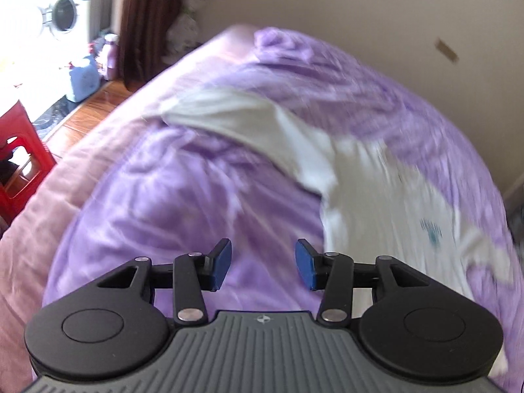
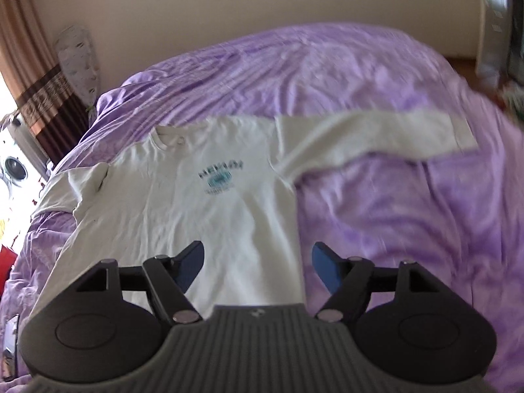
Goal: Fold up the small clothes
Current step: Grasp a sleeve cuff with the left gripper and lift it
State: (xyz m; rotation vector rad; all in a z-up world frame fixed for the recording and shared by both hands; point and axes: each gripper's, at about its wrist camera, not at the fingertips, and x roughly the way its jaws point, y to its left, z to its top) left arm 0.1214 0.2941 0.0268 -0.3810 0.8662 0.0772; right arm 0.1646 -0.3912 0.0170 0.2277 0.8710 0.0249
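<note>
A white long-sleeved shirt with a teal chest print lies flat, face up, on the purple bedspread. Its right sleeve stretches out sideways; the left sleeve is bunched near the bed edge. My right gripper is open and empty, hovering over the shirt's lower hem. In the left wrist view the shirt lies to the right, blurred, with one sleeve running left. My left gripper is open and empty above the bedspread, left of the shirt.
A pink sheet edges the bed at left. Beyond it stand a red plastic stool, a washing machine, brown curtains and a wooden floor. A beige wall runs behind the bed.
</note>
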